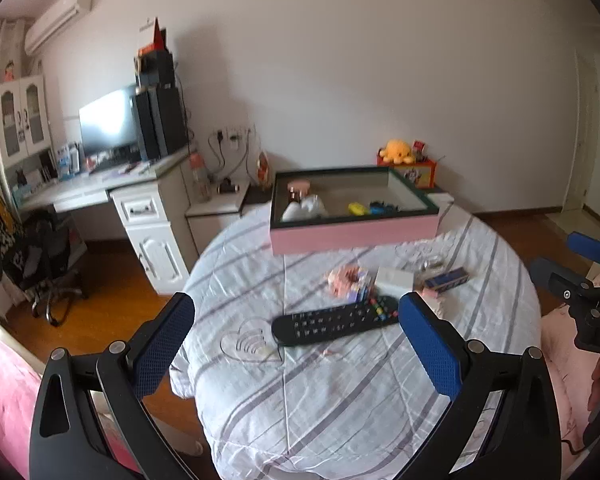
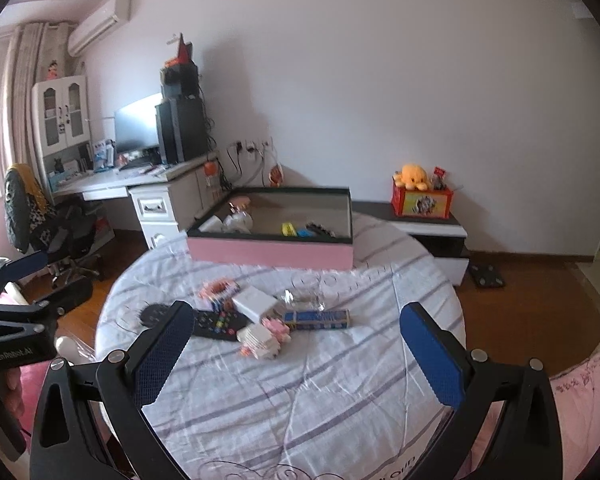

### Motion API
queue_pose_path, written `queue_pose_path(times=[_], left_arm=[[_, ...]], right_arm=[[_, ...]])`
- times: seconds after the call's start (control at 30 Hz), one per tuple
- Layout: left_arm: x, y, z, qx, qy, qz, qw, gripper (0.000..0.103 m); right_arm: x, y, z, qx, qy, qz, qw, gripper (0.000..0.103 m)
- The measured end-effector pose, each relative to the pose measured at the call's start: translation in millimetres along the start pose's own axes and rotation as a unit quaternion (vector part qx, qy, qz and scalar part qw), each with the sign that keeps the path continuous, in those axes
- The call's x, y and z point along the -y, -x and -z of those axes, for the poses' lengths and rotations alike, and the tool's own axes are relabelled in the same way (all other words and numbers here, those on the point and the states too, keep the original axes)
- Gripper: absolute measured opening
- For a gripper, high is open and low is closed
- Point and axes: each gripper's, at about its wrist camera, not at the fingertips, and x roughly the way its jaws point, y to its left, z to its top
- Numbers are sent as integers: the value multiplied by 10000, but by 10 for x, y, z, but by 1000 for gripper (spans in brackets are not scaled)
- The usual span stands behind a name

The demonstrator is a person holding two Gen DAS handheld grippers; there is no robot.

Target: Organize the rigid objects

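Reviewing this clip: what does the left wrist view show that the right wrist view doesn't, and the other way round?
Only the left wrist view shows the right gripper at its right edge. Only the right wrist view shows the left gripper at its left edge and a black scale on the floor. Both show the pink box, the black remote and the blue carton on the striped cloth.

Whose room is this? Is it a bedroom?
Probably a bedroom or study at home. There is a desk with a monitor, an air conditioner on the wall, and a yellow plush octopus on a low cabinet.
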Motion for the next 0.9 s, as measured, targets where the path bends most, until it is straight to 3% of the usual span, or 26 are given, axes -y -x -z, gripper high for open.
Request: queue_pose_path(times=[0.37, 0.73, 0.83, 0.9], left_arm=[[-88, -573, 228, -711, 126, -60, 9974, 103], [-223, -836, 317, -980, 86, -155, 9950, 103], [-226, -866, 306, -995, 61, -137, 9949, 103], [-205, -888, 295, -1005, 29, -101, 9949, 103]], right_arm=[[68, -715, 310, -933, -97, -115, 9955, 103], [-125, -1407, 406, -1724, -188, -510, 9835, 103], [-101, -1478, 430, -1803, -218, -572, 9817, 89], [-79, -1483, 432, -1788, -152, -579, 9821, 69]])
